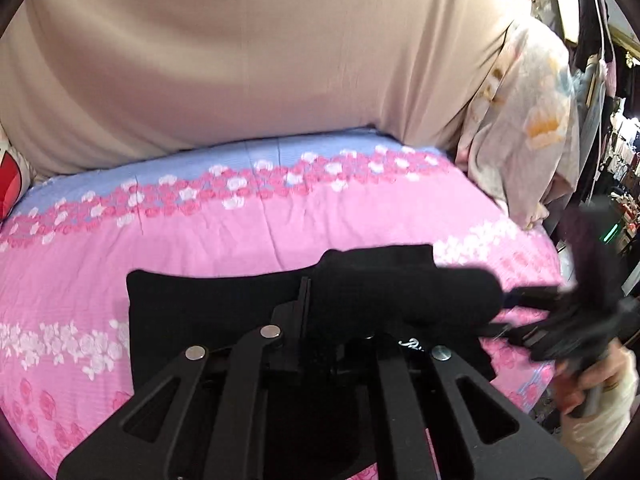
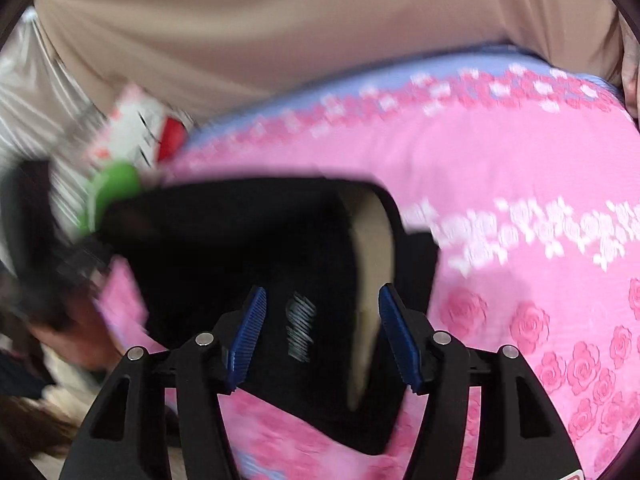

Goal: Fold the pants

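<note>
Pants [image 1: 208, 304] mid-bed, pink sheet [image 1: 240, 232] bare beyond

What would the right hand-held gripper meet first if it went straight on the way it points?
Most likely the black pants: they lie straight ahead of the right hand-held gripper, between its open blue pads, on the pink bedspread. The picture is blurred, so depth is uncertain.

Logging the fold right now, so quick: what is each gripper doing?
Left gripper: closed, pinching the black pants.
Right gripper: open, blue pads apart over the pants, not gripping them.
</note>
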`<state>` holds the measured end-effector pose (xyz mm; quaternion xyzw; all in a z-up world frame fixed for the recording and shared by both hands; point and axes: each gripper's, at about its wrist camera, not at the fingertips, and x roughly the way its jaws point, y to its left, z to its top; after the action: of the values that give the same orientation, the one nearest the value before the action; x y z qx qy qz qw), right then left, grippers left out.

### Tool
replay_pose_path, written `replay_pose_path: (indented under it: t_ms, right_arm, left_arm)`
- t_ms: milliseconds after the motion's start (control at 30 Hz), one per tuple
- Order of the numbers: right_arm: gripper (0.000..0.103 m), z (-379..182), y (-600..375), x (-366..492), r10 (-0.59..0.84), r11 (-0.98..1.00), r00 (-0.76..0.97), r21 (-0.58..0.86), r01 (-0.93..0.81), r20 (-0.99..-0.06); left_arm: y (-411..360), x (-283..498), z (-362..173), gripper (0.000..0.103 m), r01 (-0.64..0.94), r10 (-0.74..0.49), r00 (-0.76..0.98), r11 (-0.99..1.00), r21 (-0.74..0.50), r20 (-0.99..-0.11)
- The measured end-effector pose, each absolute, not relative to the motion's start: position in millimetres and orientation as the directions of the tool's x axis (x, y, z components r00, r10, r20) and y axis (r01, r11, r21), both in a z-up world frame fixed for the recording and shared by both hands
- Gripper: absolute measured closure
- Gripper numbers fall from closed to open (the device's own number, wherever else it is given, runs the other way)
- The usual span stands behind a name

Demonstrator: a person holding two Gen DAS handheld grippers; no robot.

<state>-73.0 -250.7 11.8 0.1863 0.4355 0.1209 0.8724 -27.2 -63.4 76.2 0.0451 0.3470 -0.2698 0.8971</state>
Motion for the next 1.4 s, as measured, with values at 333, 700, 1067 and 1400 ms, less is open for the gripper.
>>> replay_pose_path:
  t_ms: [333, 700, 1067, 1400]
  right_arm:
    - [0.092, 43, -233, -91, 0.454, 0.876, 0.636, 0.444, -0.189, -0.625]
    - [0.059, -18, -302, -133, 0.448, 0.785, 0.639, 0.618, 0.054, -0.625]
    - [0.027, -16, -285, -75, 0.465, 0.792, 0.61, 0.609, 0.038, -0.642]
    - [0.068, 4, -237, -53, 0.333, 0.899, 0.635, 0.438, 0.01, -0.697]
  left_arm:
    - [-68, -46, 113, 0.097, 0.58, -0.519, 0.569, 0.803, -0.136, -0.638]
    - [-69, -61, 15, 0.032, 0.54, -0.447, 0.413, 0.822, -0.182, -0.793]
    - [42, -50, 21, 0.012, 0.236, -0.281, 0.591, 0.956, -0.171, -0.756]
    - [75, -27, -15, 0.06, 0.063, -0.048, 0.623, 0.998, -0.011, -0.781]
